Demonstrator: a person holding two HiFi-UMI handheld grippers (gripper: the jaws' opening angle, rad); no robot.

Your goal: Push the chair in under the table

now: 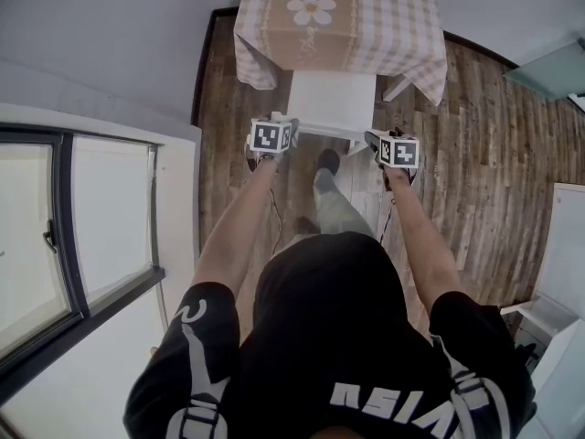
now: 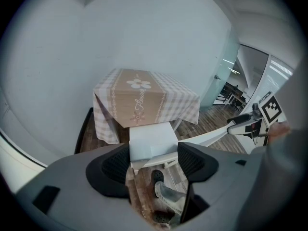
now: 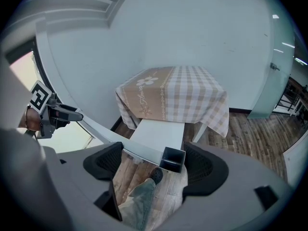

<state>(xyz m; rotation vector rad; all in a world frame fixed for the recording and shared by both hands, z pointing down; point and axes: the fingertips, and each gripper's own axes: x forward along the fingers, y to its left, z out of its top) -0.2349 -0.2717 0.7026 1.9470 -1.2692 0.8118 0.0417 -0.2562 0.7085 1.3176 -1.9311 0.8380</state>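
A white chair [image 1: 331, 99] stands with its seat partly beneath the table [image 1: 338, 16], which wears a beige checked cloth with a daisy print. The chair's top back rail runs between my two grippers. My left gripper [image 1: 277, 126] is at the rail's left end and my right gripper [image 1: 388, 141] at its right end. In the left gripper view the jaws [image 2: 154, 163] are spread wide around the rail end, with the seat [image 2: 153, 141] beyond. In the right gripper view the gripper [image 3: 154, 165] is open, and the rail's hollow square end [image 3: 172, 160] lies by the right pad.
The table stands against a pale wall. A window [image 1: 82, 227] and sill run along the left. White furniture [image 1: 567, 245] stands at the right, and a glass door [image 2: 226, 76] is beyond the table. The person's shoe [image 1: 327, 161] rests on the wooden floor [image 1: 475, 154] behind the chair.
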